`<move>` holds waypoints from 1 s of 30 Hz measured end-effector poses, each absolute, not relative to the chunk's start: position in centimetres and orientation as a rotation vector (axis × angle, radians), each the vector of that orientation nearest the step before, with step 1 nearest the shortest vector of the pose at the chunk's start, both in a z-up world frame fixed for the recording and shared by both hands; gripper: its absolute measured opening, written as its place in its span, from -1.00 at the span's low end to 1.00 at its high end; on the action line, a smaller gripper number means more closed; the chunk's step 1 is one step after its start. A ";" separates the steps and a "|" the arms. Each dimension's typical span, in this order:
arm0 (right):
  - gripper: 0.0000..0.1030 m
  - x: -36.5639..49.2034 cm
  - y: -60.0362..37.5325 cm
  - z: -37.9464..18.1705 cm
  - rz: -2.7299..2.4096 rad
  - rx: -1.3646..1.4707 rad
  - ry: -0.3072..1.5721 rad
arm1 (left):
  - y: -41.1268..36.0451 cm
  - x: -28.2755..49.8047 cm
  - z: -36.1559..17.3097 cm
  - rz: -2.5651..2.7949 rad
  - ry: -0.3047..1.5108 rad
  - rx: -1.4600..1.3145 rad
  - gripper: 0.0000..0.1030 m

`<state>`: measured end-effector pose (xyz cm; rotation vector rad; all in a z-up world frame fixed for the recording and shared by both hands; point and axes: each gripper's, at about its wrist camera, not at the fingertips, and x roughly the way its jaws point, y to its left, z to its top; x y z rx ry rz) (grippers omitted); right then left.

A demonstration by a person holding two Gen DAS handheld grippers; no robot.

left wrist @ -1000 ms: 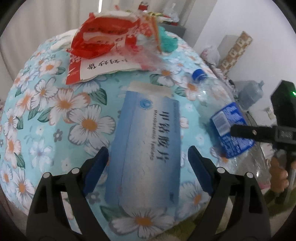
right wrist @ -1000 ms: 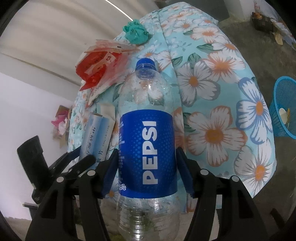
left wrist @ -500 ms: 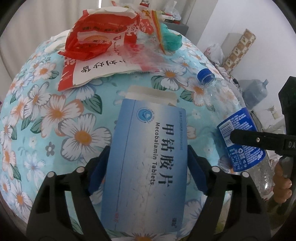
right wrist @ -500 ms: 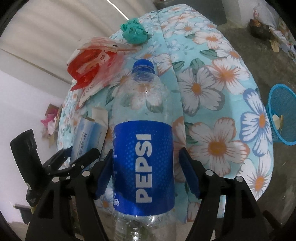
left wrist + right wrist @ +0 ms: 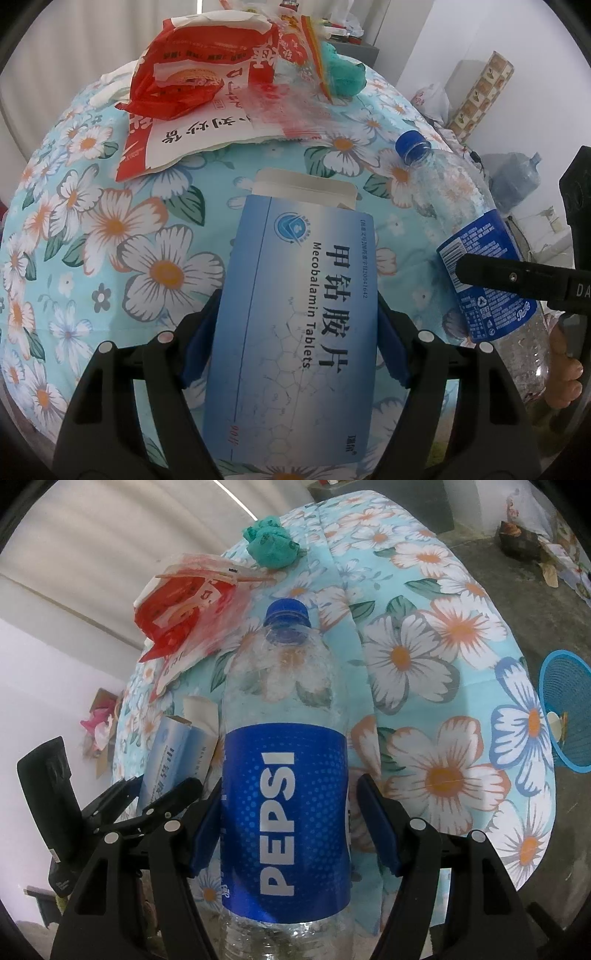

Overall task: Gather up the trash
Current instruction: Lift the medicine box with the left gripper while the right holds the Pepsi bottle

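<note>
On the flowered tablecloth (image 5: 162,273), the left gripper (image 5: 293,339) clasps a blue tablet box (image 5: 295,317) lengthwise between its pads; the right gripper (image 5: 291,819) straddles a Pepsi bottle (image 5: 286,775), right pad apart, cap pointing away

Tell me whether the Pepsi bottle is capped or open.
Capped. The Pepsi bottle lies on the floral cloth with its blue cap on the neck.

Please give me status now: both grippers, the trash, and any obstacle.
Left gripper shut on tablet box. Right gripper around bottle, right pad apart. Wrappers still on table. Nothing blocking.
</note>
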<state>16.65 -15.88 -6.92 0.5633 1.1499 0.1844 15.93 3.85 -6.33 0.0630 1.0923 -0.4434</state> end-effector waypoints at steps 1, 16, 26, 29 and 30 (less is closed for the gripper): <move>0.31 16.6 -15.9 -6.9 0.184 0.561 1.149 | 3.8 15.9 -6.3 -0.443 1.092 0.066 0.39; 0.26 16.7 -15.8 -6.9 0.193 0.565 1.148 | 3.4 16.1 -6.7 -0.430 1.095 0.087 0.36; 0.23 16.7 -15.7 -6.9 0.197 0.569 1.144 | 3.4 16.5 -7.2 -0.424 1.097 0.101 0.34; 0.17 16.7 -15.7 -6.9 0.205 0.575 1.142 | 3.4 16.4 -7.2 -0.425 1.096 0.102 0.34; 0.15 16.7 -15.7 -6.9 0.210 0.580 1.142 | 3.4 16.4 -7.2 -0.424 1.095 0.102 0.34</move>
